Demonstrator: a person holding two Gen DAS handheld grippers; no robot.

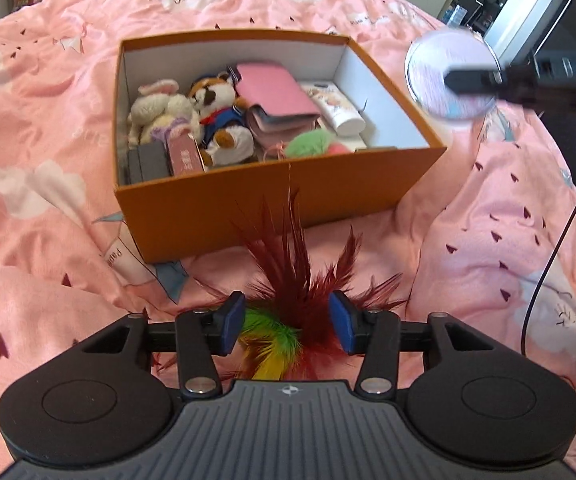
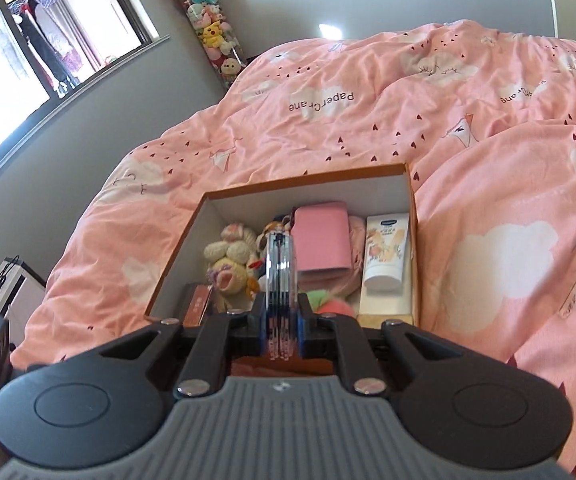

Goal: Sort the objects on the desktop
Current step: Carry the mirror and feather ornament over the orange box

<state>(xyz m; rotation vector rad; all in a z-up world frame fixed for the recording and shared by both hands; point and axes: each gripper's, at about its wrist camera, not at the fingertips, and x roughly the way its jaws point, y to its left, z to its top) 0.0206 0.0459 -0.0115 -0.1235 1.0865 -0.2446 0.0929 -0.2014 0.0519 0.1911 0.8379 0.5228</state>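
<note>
My right gripper (image 2: 284,330) carries a round compact mirror (image 2: 282,276) edge-on above the orange box (image 1: 272,204), left gripper (image 1: 288,326) jaws wide around the feather toy (image 1: 291,304) on the bed; the smooth rim could slip out.

Right tongs (image 2: 284,330) clamp round mirror (image 2: 282,264) above box (image 2: 412,216).

A pink duvet (image 2: 487,168) printed with white clouds, small dark hearts and the words "PaperCrane" covers the bed. Beyond it stand grey walls, with a window (image 2: 20,40) showing hanging clothes. In the corner, a tall clear tube of plush toys (image 2: 212,28) carries a panda on top. A thin black cable (image 1: 547,264) crosses the duvet.
</note>
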